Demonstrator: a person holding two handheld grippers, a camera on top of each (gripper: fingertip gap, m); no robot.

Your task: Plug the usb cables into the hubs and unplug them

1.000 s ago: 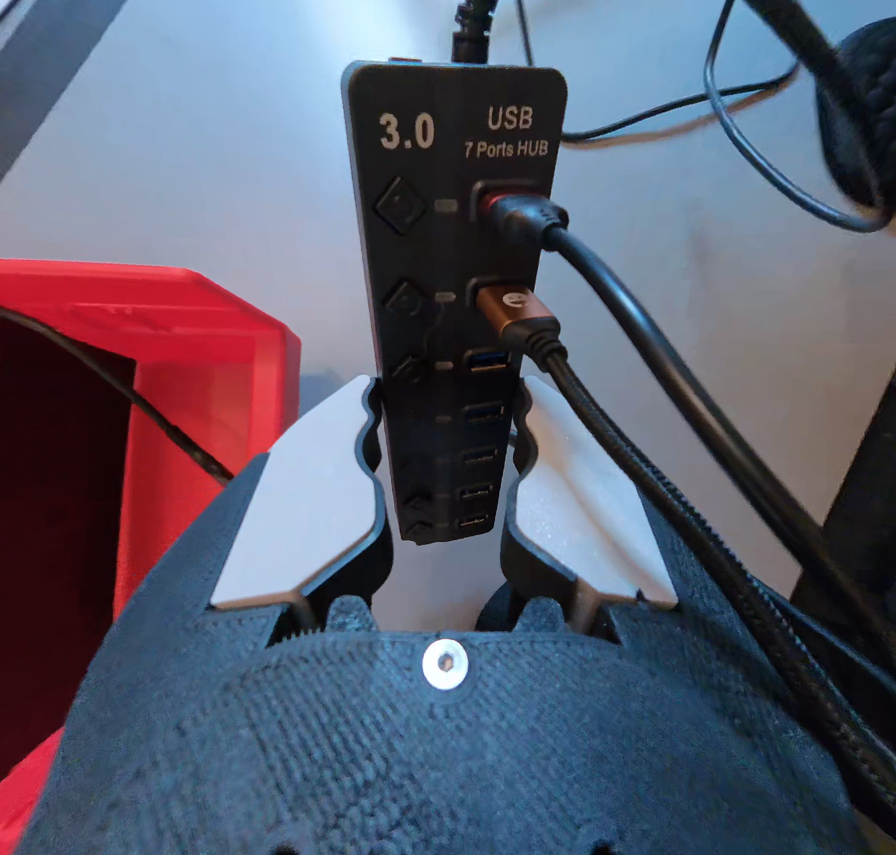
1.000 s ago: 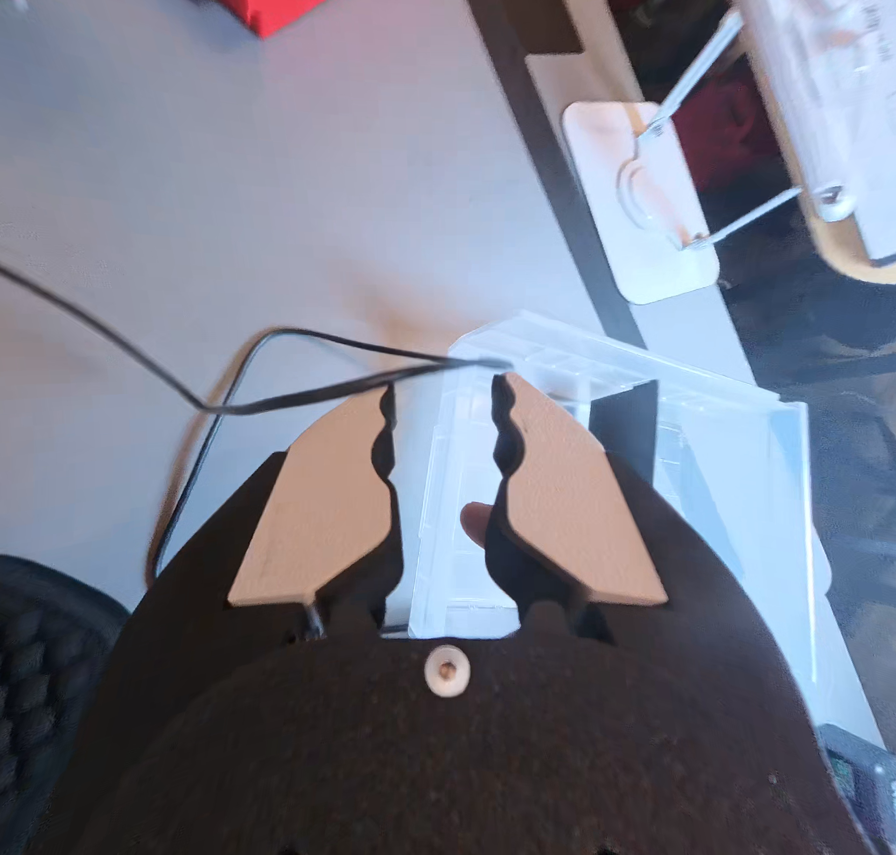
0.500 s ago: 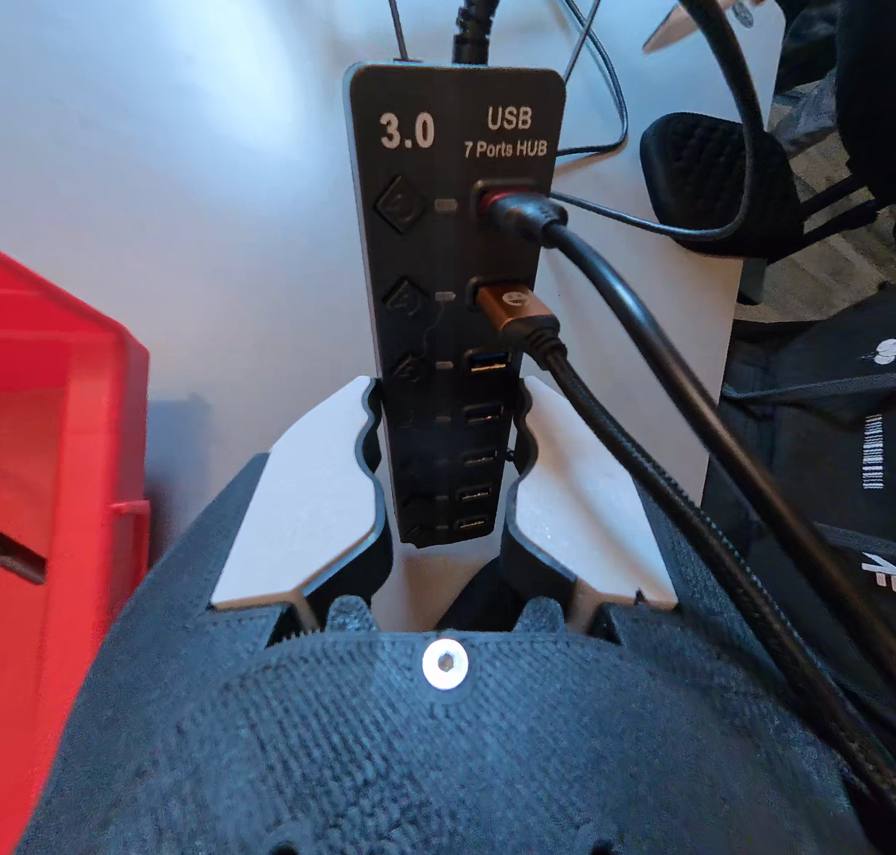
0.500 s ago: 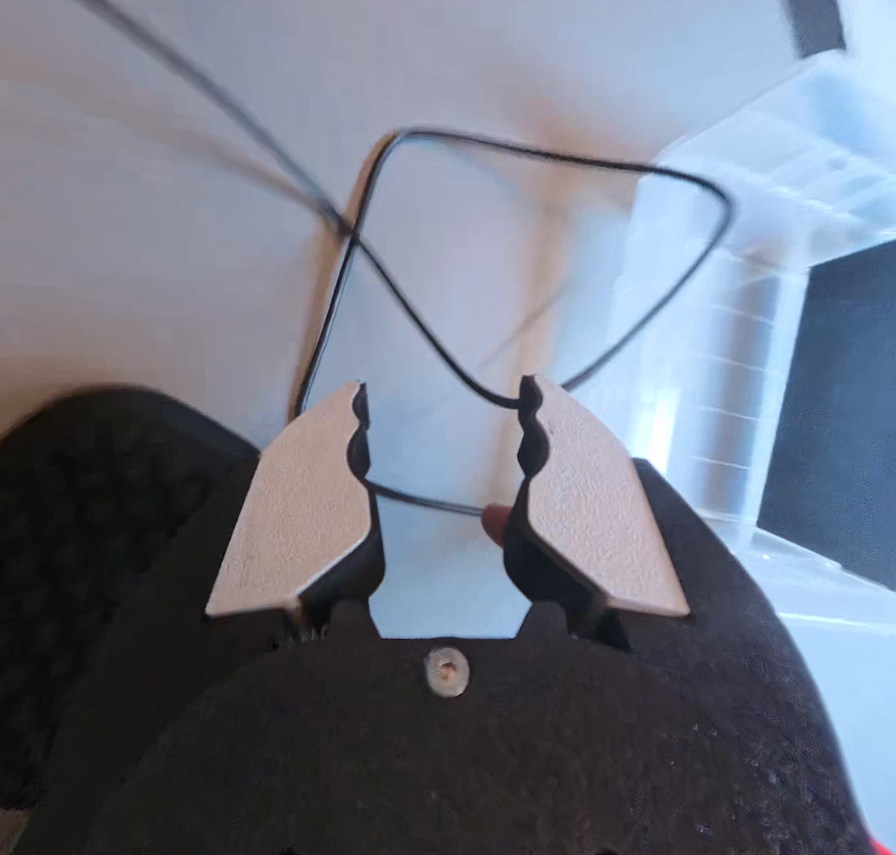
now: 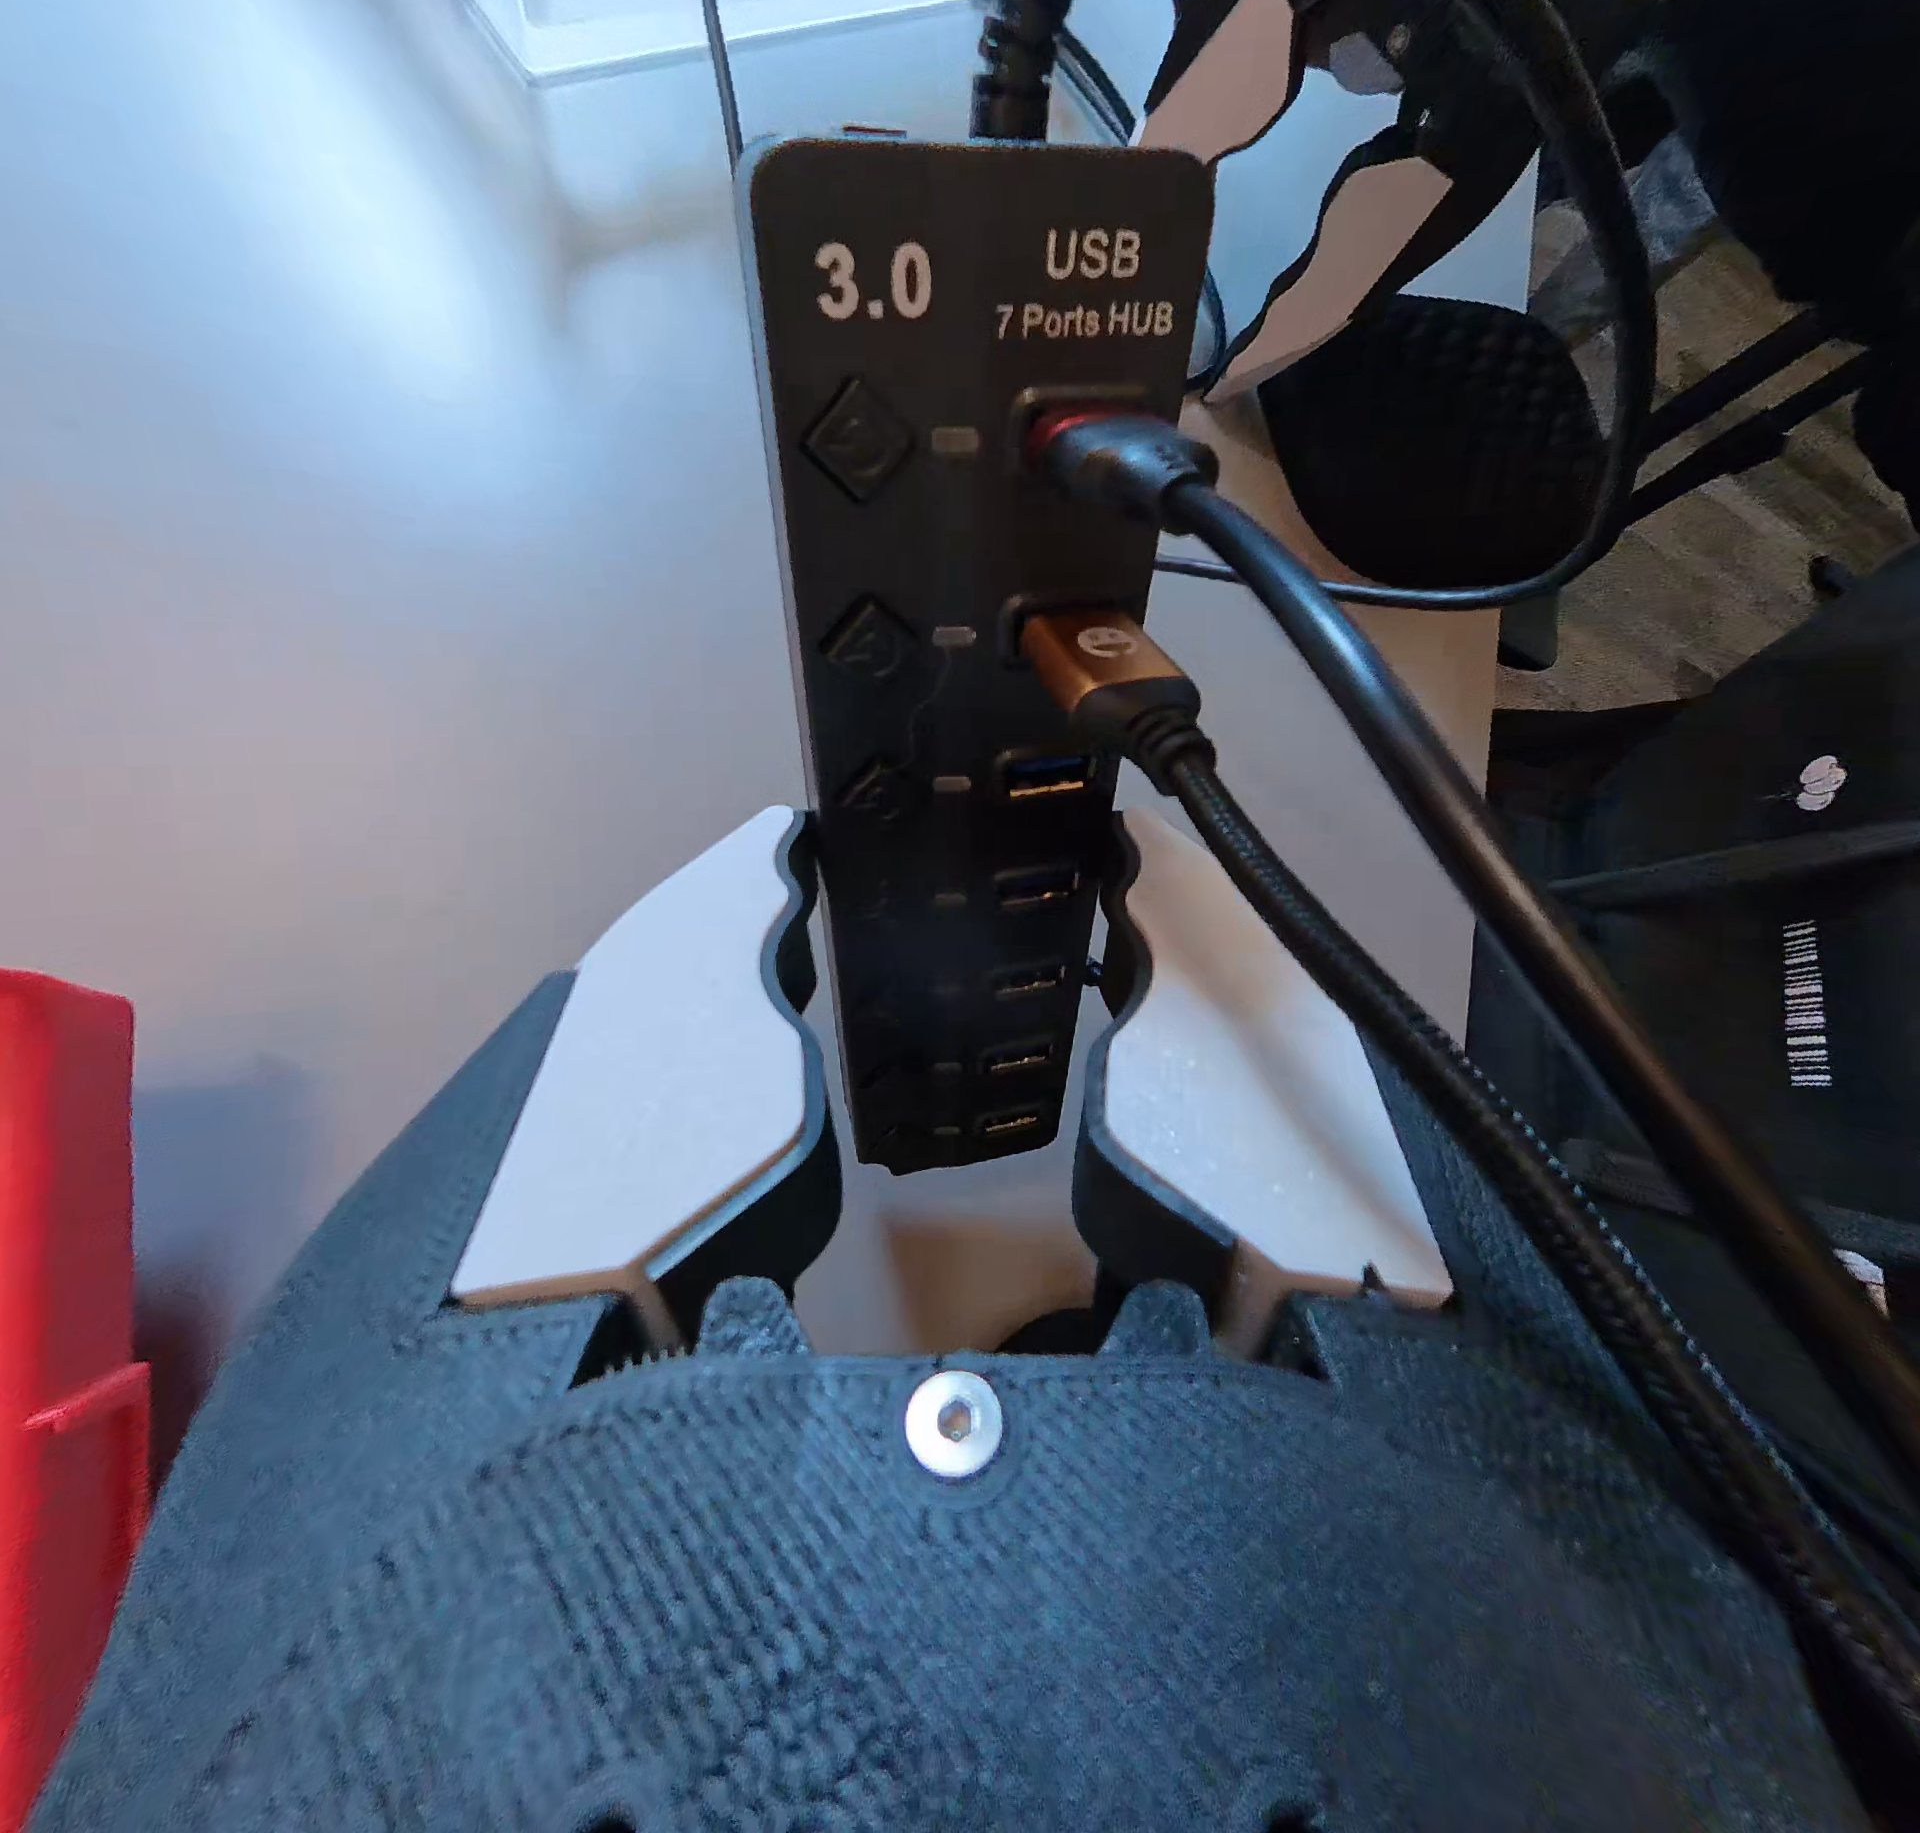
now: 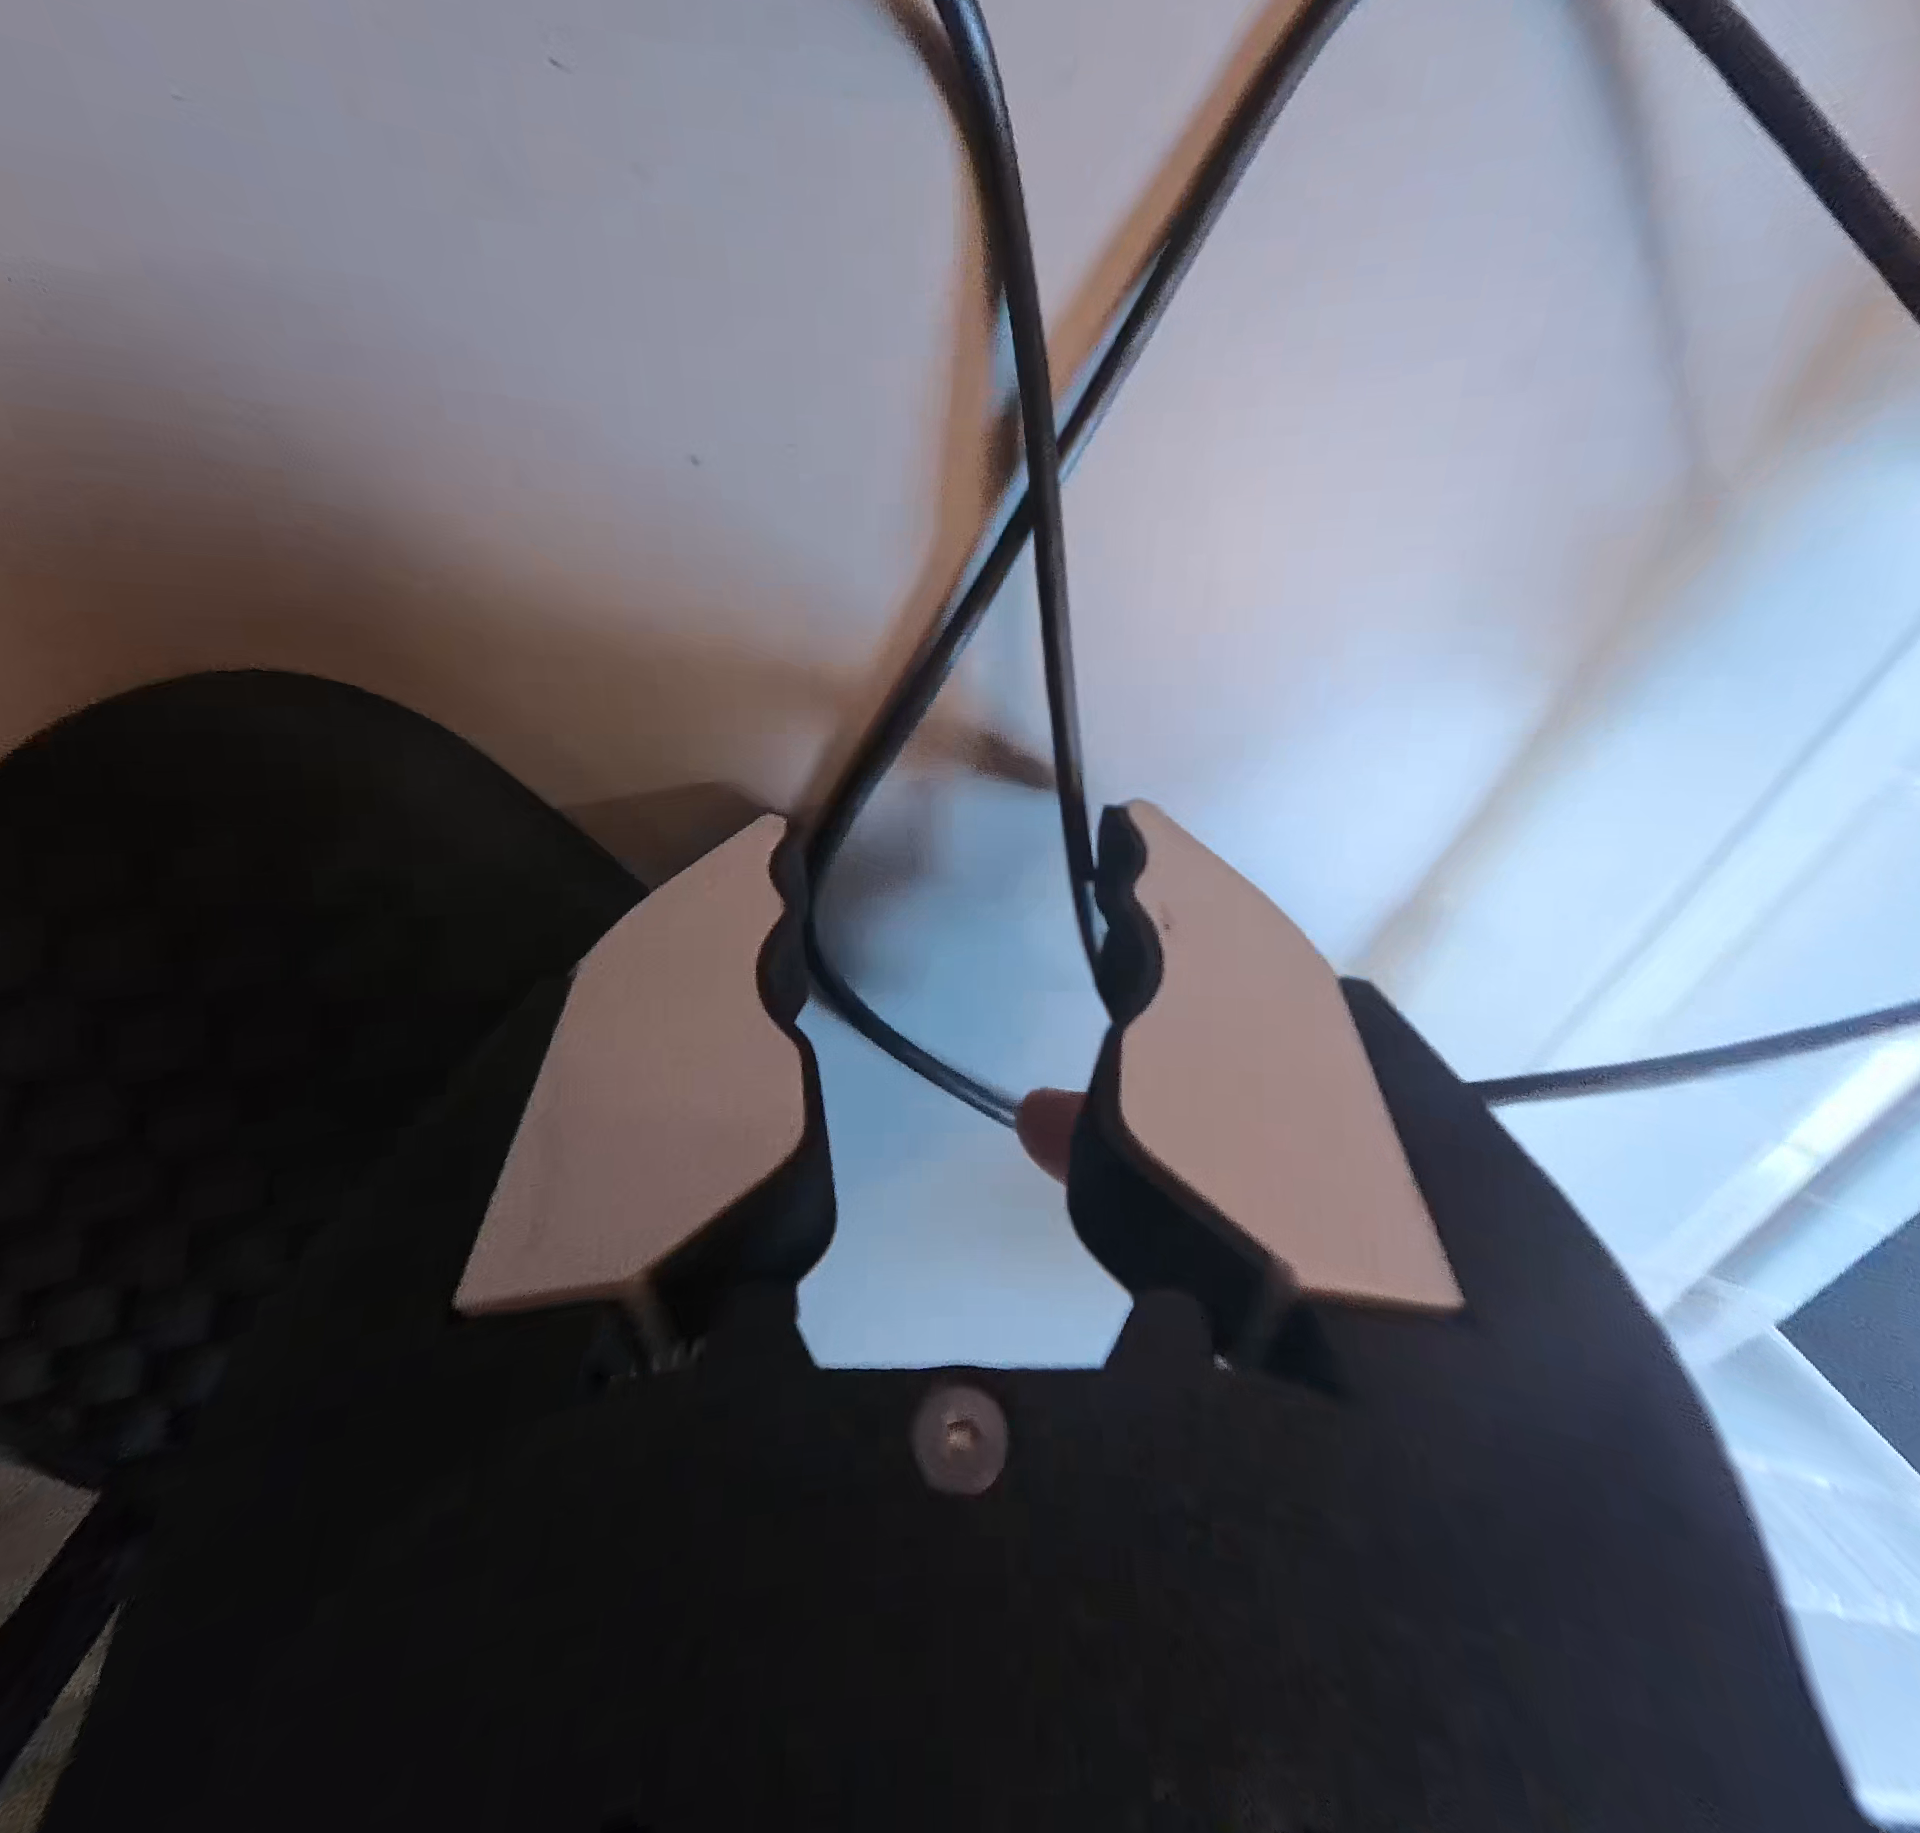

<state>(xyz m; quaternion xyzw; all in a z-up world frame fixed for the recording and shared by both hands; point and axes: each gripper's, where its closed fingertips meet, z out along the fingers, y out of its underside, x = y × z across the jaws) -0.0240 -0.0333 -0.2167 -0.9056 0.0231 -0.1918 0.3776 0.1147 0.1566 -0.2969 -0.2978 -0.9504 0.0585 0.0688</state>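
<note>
Since the earlier frame, the red bin (image 5: 62,1264) has slid toward the edge left of the hub (image 5: 977,557), and the right gripper (image 6: 951,838) now shows beyond it. Left gripper (image 5: 961,827) fingers are clamped on the hub's lower half. Two cables fill its top ports. Right gripper fingers stand apart around a thin wire (image 6: 1039,412) loop.
</note>
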